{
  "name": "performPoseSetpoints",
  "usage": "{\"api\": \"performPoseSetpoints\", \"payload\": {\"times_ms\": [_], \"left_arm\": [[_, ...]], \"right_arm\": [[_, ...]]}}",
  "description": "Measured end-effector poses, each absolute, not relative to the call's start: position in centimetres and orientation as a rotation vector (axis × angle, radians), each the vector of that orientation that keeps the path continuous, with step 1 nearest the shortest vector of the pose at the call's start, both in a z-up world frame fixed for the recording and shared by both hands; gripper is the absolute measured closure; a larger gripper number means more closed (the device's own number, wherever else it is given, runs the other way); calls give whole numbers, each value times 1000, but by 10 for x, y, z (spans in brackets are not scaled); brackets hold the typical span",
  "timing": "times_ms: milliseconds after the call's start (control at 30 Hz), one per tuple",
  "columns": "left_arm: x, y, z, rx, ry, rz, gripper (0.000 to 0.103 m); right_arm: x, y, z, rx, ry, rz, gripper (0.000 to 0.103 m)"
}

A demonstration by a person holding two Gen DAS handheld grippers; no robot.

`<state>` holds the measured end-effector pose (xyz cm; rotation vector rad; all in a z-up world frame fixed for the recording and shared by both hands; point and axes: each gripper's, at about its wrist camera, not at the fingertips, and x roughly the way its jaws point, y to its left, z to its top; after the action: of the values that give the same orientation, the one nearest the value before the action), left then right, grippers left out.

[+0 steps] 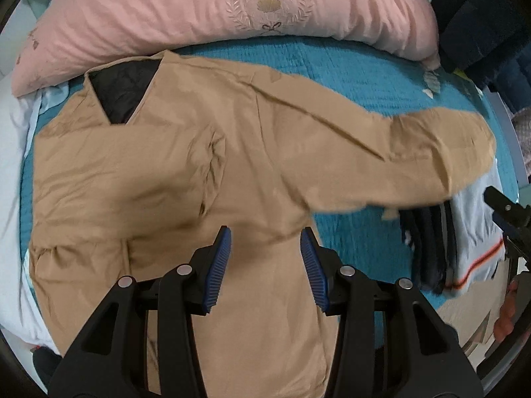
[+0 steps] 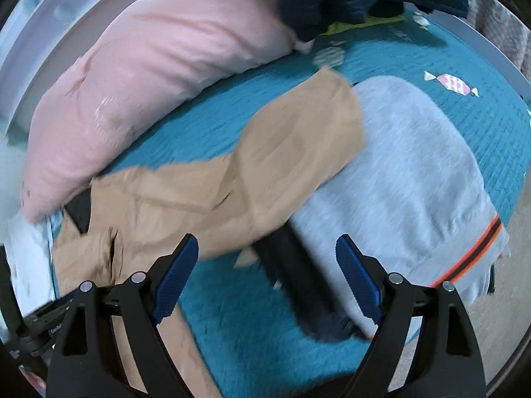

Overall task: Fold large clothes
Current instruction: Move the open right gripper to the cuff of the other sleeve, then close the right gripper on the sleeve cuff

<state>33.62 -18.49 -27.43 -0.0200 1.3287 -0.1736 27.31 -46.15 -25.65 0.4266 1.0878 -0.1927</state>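
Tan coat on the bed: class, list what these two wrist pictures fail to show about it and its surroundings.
- Tan coat: hem cut off in the left wrist view, behind the left gripper.
- Sleeve: cuff blurred in the right wrist view.
- Folded pile: dark layers under the grey garment mostly hidden, so their number is unclear.
- Right gripper: open, empty.

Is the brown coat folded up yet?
Not yet. The brown coat lies spread on the bed, one sleeve stretched out sideways.
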Motion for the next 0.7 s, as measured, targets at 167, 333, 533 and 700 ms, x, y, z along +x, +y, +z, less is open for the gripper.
{"api": "performPoseSetpoints", "payload": {"times_ms": [167, 333, 533, 700], "left_arm": [[373, -188, -282, -45, 1327, -162, 59], [405, -186, -290, -93, 1339, -140, 64], [439, -179, -315, -192, 1387, -155, 93], [452, -178, -348, -204, 1445, -144, 100]], "right_arm": [[294, -502, -264, 486, 1072, -266, 21], [309, -532, -276, 564, 1082, -316, 21], [323, -554, -296, 766, 1080, -293, 21], [327, -556, -299, 849, 1027, -289, 22]]}}
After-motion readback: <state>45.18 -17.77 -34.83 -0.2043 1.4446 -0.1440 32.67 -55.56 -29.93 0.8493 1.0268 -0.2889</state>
